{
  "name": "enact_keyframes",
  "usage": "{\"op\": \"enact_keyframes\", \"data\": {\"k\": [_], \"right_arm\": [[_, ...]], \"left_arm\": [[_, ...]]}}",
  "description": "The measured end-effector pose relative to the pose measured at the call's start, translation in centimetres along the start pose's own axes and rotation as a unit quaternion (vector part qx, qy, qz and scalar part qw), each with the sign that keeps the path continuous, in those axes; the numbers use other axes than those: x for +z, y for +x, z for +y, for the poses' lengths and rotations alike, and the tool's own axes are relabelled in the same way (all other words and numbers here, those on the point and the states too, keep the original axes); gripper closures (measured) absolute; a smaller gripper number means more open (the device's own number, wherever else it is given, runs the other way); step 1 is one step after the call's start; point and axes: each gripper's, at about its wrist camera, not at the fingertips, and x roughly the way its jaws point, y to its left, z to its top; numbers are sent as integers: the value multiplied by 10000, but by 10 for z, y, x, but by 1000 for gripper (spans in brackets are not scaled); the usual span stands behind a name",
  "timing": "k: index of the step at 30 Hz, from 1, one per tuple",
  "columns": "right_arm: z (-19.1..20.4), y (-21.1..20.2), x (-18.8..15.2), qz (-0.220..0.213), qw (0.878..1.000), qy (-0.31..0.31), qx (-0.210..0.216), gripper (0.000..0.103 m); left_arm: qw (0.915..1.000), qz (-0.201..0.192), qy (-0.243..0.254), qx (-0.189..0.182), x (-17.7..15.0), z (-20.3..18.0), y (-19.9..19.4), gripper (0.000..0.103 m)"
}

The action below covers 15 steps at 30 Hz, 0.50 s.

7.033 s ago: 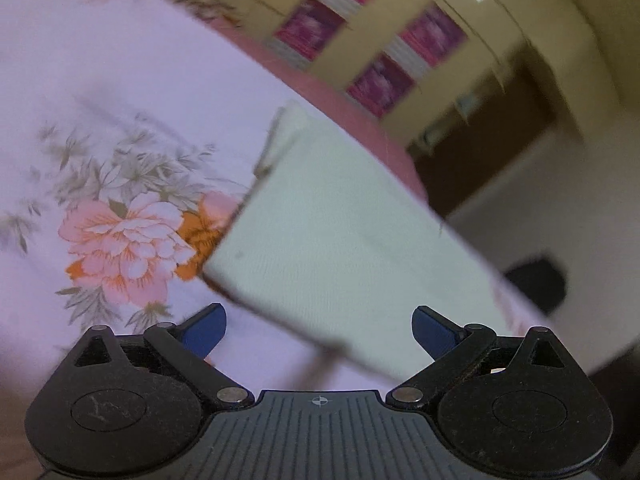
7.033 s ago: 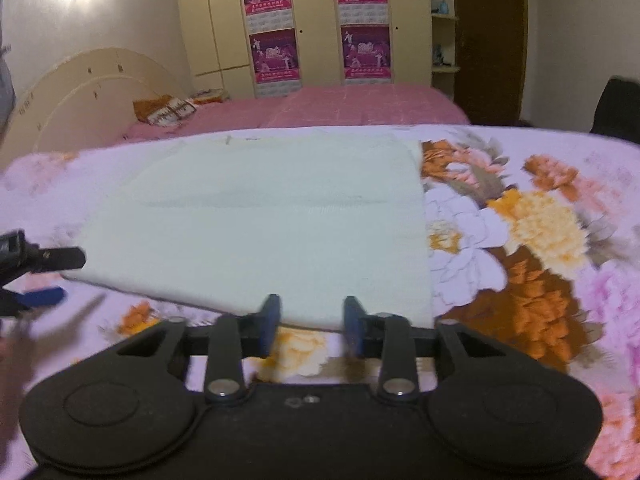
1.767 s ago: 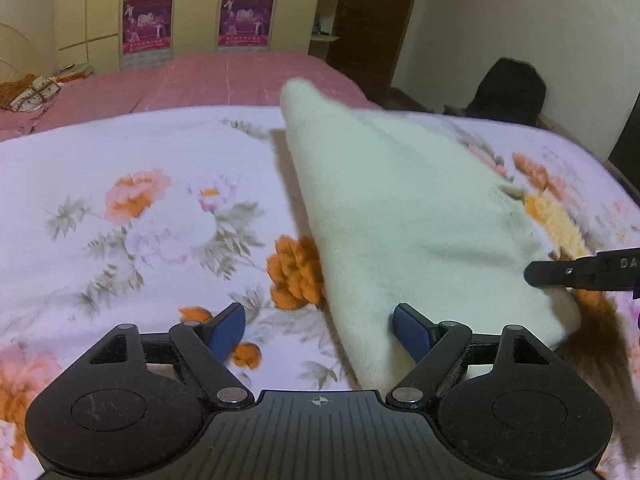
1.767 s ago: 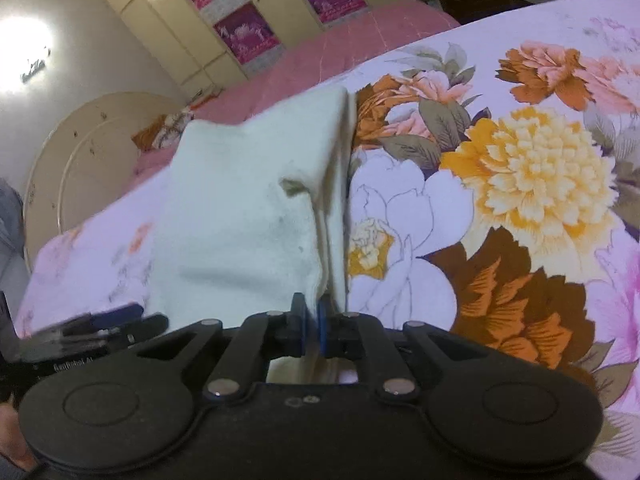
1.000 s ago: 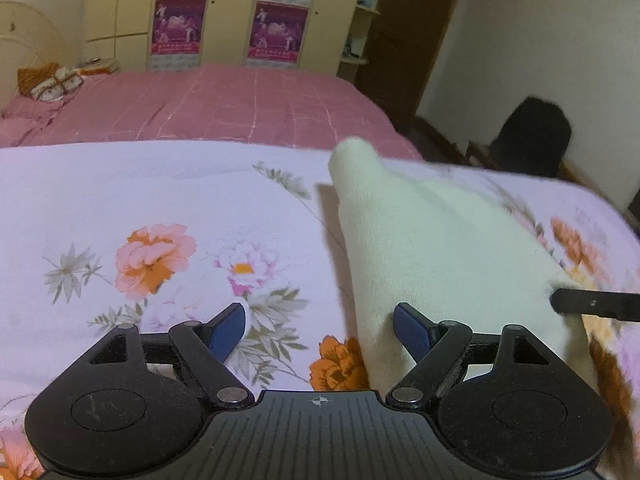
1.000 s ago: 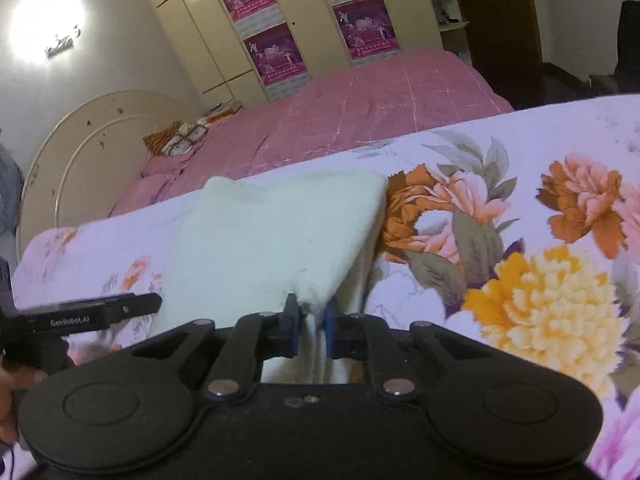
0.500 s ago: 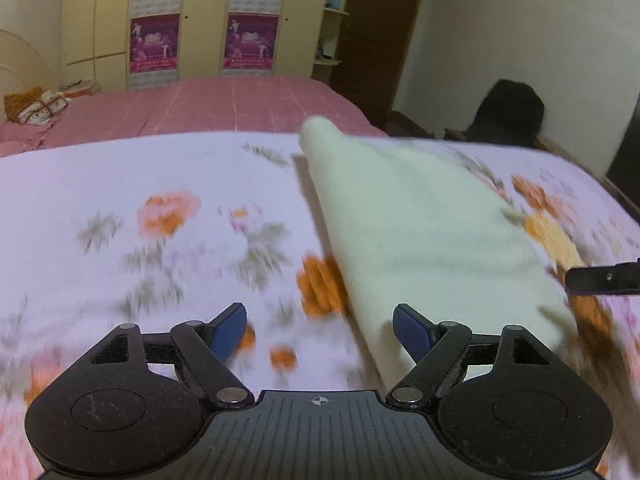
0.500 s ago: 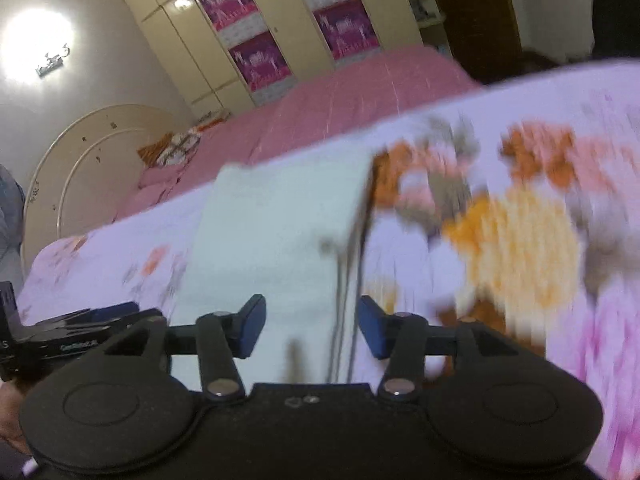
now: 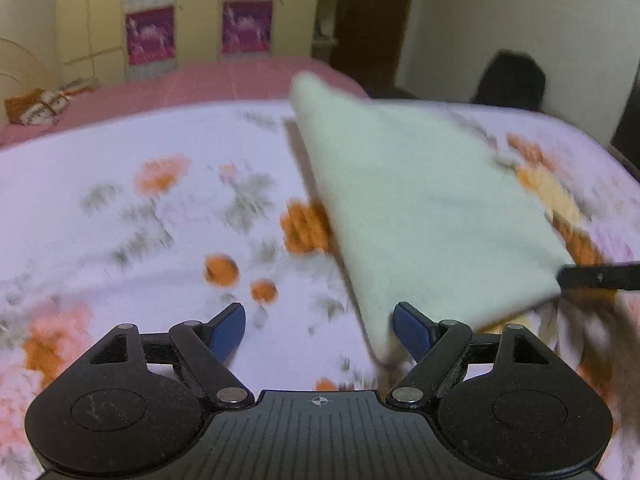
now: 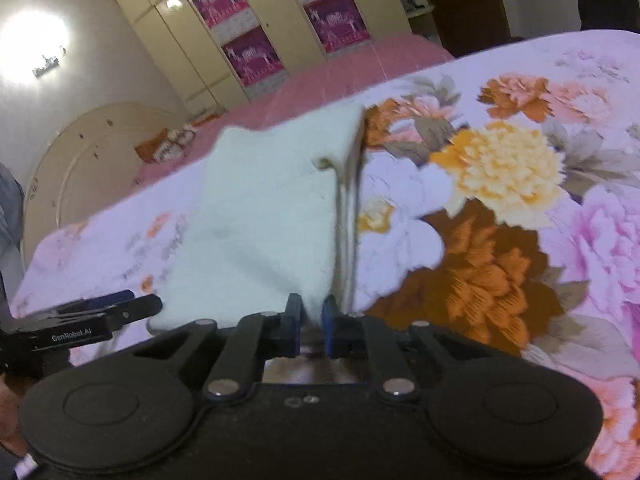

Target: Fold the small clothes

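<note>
A pale cream cloth (image 9: 420,208), folded into a narrow stack, lies on the floral bedspread (image 9: 120,208). My left gripper (image 9: 318,330) is open and empty, its right blue pad beside the cloth's near left corner. The cloth also shows in the right wrist view (image 10: 264,224). My right gripper (image 10: 308,326) is shut on the cloth's near right corner, with the layered edges rising just right of the pads. The right gripper's finger (image 9: 600,278) shows at the cloth's corner in the left wrist view. The left gripper (image 10: 100,314) shows at the cloth's near left in the right wrist view.
The bedspread (image 10: 520,200) spreads wide to the right with large flowers. A pink bed cover (image 9: 224,84) lies behind, with a small bundle (image 9: 36,104) at far left. Wardrobe doors with purple posters (image 10: 256,52) line the back wall. A dark chair (image 9: 512,80) stands at right.
My right gripper, open half a second ago, has shut on the cloth's near right corner. The left gripper stays open and has shifted slightly; both views are motion blurred.
</note>
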Motion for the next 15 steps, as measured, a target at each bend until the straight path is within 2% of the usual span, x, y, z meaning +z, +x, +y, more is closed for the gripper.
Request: {"op": "enact_keyframes", "data": {"k": [2, 4, 6, 8, 10, 12, 14, 15], "right_arm": [[0, 11, -3, 174, 9996, -144, -183, 92], [7, 11, 3, 164, 9991, -340, -204, 89], [12, 0, 16, -190, 9987, -414, -207, 80], [14, -4, 38, -639, 9968, -452, -183, 82], [18, 6, 64, -851, 9951, -465, -171, 85], [24, 26, 81, -1008, 9920, -715, -265, 85], [18, 57, 89, -649, 9940, -807, -338, 86], [12, 74, 88, -287, 9945, -890, -481, 86]], "left_arm": [[10000, -2, 4, 10, 8, 4, -3, 22], [9992, -411, 5, 33, 22, 9, -14, 22], [9973, -734, -47, 52, 46, 14, -15, 22], [9961, -844, -243, 104, 72, 18, -3, 22], [9956, -795, -474, 151, 89, 21, 16, 22], [9976, -474, -456, 220, 96, 20, 47, 22], [9992, -108, -337, 206, 96, 23, 70, 22], [9985, -247, -456, 152, 99, 27, 66, 22]]}}
